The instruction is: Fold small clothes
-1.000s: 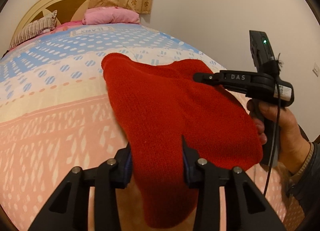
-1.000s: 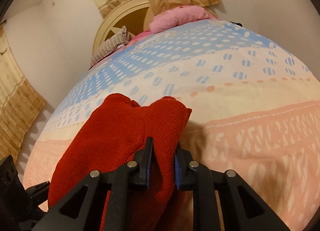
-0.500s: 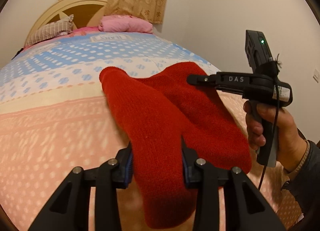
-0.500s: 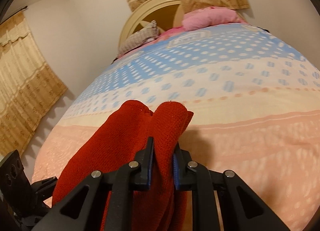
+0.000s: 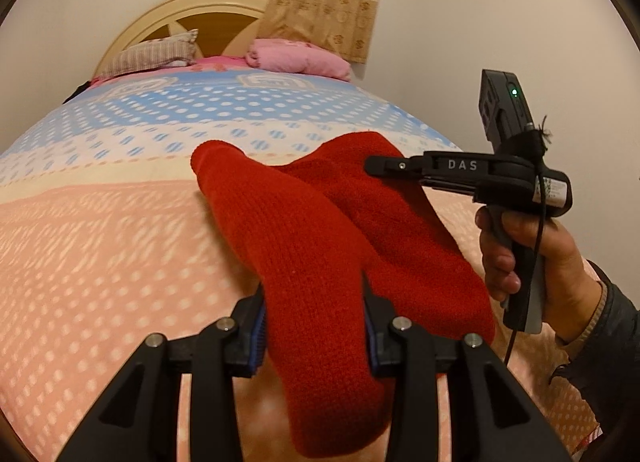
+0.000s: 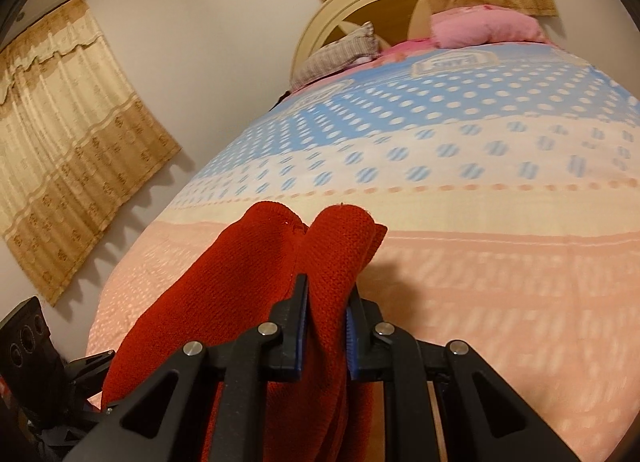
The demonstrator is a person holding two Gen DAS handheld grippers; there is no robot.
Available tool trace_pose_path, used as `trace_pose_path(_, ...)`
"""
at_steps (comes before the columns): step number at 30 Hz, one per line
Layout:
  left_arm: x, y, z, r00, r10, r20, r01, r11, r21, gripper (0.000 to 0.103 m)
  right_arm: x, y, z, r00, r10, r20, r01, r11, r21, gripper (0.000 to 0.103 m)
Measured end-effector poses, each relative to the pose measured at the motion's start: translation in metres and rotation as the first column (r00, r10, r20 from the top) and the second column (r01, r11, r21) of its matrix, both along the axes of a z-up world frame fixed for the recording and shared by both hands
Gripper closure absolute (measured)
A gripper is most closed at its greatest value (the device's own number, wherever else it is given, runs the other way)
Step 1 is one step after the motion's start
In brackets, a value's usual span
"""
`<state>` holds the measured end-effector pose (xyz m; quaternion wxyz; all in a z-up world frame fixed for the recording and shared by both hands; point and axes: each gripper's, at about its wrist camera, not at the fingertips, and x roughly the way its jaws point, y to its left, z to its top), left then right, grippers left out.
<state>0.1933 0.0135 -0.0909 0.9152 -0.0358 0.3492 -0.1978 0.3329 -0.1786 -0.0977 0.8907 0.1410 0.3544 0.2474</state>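
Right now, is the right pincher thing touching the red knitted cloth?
Touching. The right wrist view shows the right gripper closed on the red knitted cloth, both pads pressing a bunched fold with no gap.

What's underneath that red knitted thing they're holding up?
Under the red knitted garment lies the dotted bedspread, pink-patterned there. The bedspread directly beneath is covered by the cloth, so anything there can't be seen.

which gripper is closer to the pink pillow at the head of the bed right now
Hard to call; right, if either. Both grippers, left and right, are clamped on the red knit garment over the peach end of the bed, far from the pink pillow.
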Motion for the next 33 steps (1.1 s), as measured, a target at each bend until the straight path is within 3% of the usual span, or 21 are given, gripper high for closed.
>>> trace_pose_path(15, -0.023, 0.072, -0.005, 0.988, 0.157, 0.008, -0.157, 0.987, 0.02, 0.064, 0.005, 0.107, 0.001, 0.987, 0.164, -0.004, -0.164, 0.986, 0.022, 0.088)
trace_pose_path(33, -0.049, 0.124, -0.017, 0.968, 0.251, 0.004, -0.251, 0.968, 0.012, 0.064, 0.009, 0.176, -0.007, 0.965, 0.261, -0.025, -0.261, 0.965, 0.018, 0.088)
